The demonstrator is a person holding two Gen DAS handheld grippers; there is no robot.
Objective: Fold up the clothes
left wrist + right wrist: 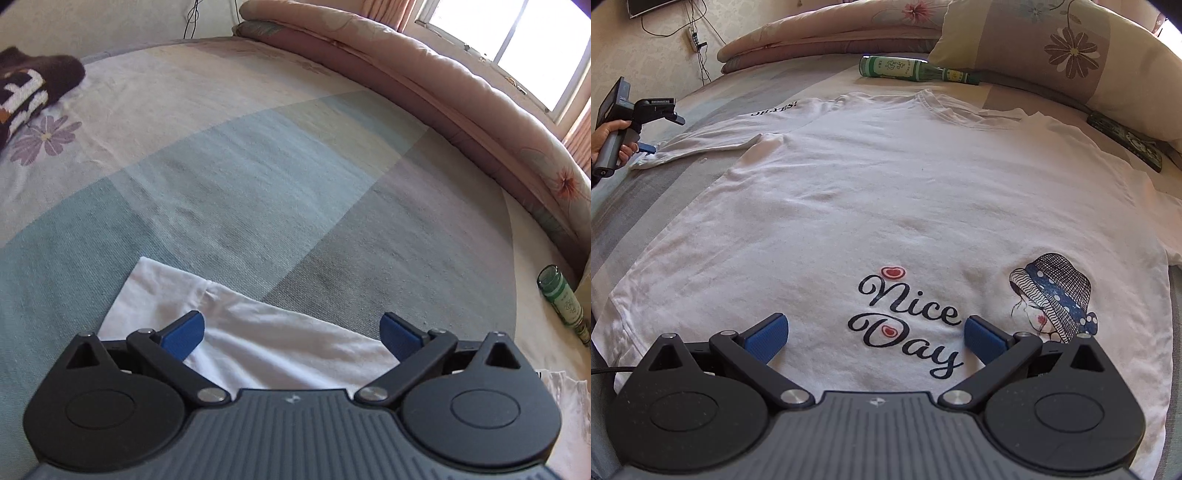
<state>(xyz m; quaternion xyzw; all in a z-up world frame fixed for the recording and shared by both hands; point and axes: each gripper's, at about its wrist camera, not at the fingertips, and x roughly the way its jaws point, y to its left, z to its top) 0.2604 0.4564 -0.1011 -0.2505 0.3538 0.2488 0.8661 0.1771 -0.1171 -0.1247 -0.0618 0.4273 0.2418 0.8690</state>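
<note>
My right gripper (875,338) hangs spread wide over the hem of the white T-shirt (886,192), which lies flat, print up, on the bed (258,177). My left gripper (291,332) gapes too, over the shirt's sleeve (166,291), perhaps touching it. Farther off, a green bottle (905,69) lies beside the pillow (1052,48).

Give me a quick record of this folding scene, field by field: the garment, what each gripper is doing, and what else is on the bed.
garment: white T-shirt spread flat, print side up, "Nice Day" lettering
surface: bed sheet with colour blocks
left gripper: open, over the end of a sleeve
right gripper: open, over the shirt's hem
other items: green bottle lying beyond the collar; dark garment at the far edge; pillow
fold progress: none visible
</note>
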